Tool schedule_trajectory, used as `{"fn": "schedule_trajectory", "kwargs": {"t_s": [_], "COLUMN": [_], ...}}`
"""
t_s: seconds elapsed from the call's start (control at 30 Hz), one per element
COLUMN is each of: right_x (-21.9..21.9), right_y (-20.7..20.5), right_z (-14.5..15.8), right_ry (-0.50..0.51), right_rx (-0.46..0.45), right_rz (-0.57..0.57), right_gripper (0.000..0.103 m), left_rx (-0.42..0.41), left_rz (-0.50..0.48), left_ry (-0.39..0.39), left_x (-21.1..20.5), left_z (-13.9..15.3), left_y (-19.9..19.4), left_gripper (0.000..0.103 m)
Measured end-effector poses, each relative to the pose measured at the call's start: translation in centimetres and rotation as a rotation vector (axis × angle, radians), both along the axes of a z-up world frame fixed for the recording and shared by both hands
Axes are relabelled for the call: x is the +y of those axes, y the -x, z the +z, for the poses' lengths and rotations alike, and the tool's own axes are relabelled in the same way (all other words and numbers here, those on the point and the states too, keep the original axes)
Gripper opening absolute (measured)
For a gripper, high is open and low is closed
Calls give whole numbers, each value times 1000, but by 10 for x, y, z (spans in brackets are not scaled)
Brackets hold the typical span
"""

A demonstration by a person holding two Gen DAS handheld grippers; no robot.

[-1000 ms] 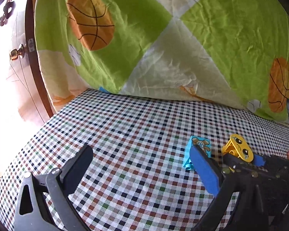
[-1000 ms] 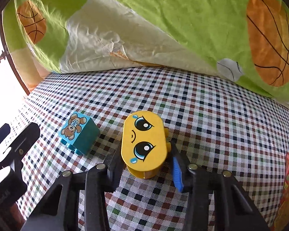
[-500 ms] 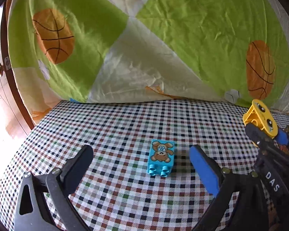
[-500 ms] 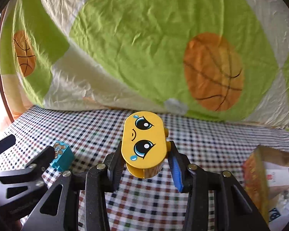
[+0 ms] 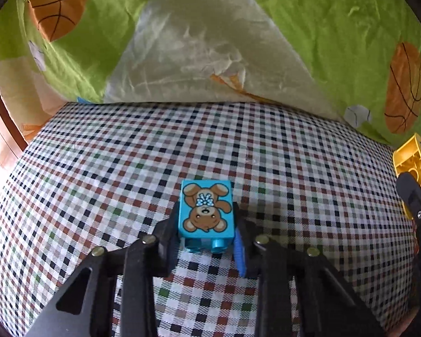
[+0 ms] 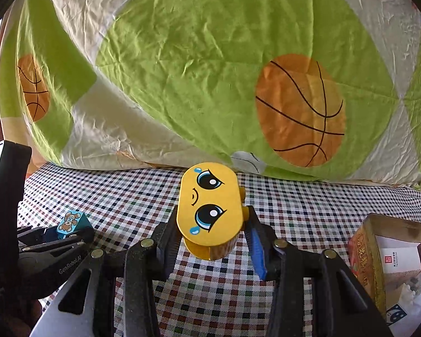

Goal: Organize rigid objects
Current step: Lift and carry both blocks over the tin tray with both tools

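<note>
left tool [image 5: 206, 231] clamped on blue block [image 5: 205, 210], block low over checked tabletop [image 5: 98, 168]. right tool [image 6: 210, 233] clamped on yellow block [image 6: 210, 207], held above tabletop. both likely light, stiff, smooth plastic: grip flat side faces, avoid studs; slip risk if squeeze slackens.

Black claws [image 5: 206, 241], blue pads [image 5: 239, 255]

teal brick [image 5: 205, 210] printed with brown bear; yellow brick [image 6: 209, 203] with blue eyes; checked bedsheet [image 5: 98, 174]; green, cream, orange-basketball quilt [image 6: 196, 56].
</note>
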State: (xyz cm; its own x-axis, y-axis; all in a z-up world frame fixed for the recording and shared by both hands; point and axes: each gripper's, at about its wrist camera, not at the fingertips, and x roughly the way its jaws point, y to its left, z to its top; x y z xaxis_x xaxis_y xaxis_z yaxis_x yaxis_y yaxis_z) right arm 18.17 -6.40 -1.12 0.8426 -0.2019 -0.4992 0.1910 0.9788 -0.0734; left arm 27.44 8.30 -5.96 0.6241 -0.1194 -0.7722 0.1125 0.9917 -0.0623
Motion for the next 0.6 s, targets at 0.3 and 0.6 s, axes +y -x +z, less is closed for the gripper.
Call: {"fn": "schedule_trajectory", "kwargs": {"t_s": [0.3, 0.6], "right_x": [0, 2], "right_y": [8, 27], "right_z": [7, 12], "right_ry": [13, 36], "right_rx": [-49, -88], "right_rz": [-8, -1], "right_gripper": [45, 45], "left_rx": [-234, -351], "left_rz": [16, 31], "left_ry": [48, 27], "left_x": [11, 13], "left_z": [36, 52], "left_y": [40, 71], "left_gripper": [30, 30]}}
